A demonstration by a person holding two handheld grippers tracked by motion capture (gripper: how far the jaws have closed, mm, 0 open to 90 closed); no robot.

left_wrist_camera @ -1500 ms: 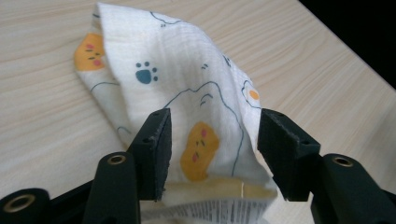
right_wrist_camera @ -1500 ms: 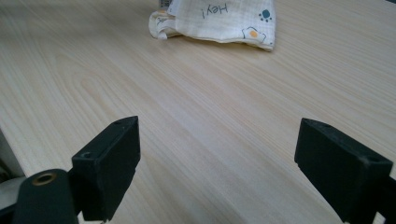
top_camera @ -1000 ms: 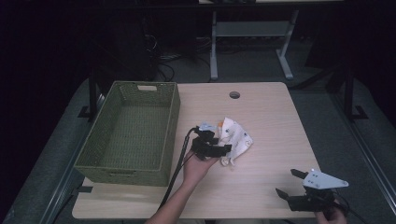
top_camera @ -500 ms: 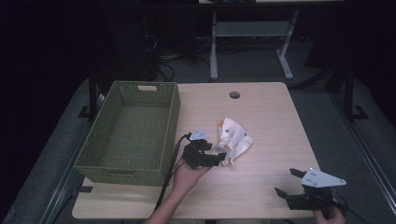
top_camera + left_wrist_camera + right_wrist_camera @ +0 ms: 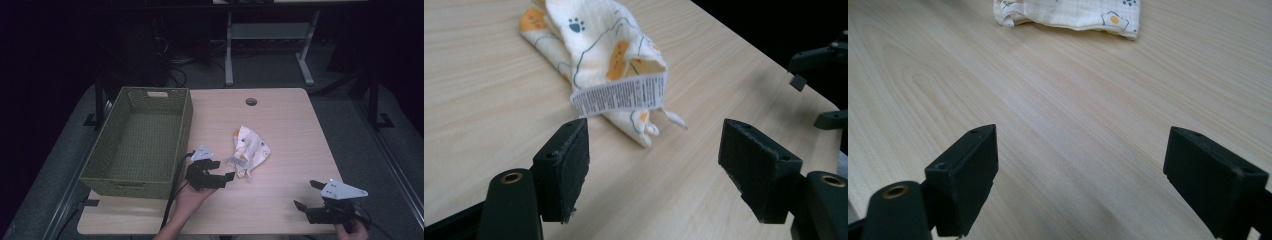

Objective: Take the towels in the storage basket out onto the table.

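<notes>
Table: a light wood-grain tabletop (image 5: pixel 290 125) is seen from above, with a round cable hole (image 5: pixel 251 101) near its far edge.
Basket: a green woven basket (image 5: pixel 141 141) is set on the left part of the table; its inside is seen empty.
Cloth: a crumpled cream cloth (image 5: pixel 249 150) printed with orange and dark paw-like marks is laid near the middle of the table, to the right of the basket and apart from it. A white care label (image 5: pixel 620 94) with small print is seen sticking out from its near fold.
Left gripper: the left gripper (image 5: pixel 223 170) is held by a hand (image 5: pixel 189 196) just beside the cloth's near-left edge. Its jaws are spread wide, nothing is held between them, and the cloth's label end is seen just beyond them.
Right gripper: the right gripper (image 5: pixel 306 195) is held at the near right corner of the table, well apart from the cloth. Its jaws are parted wide over bare tabletop.
</notes>
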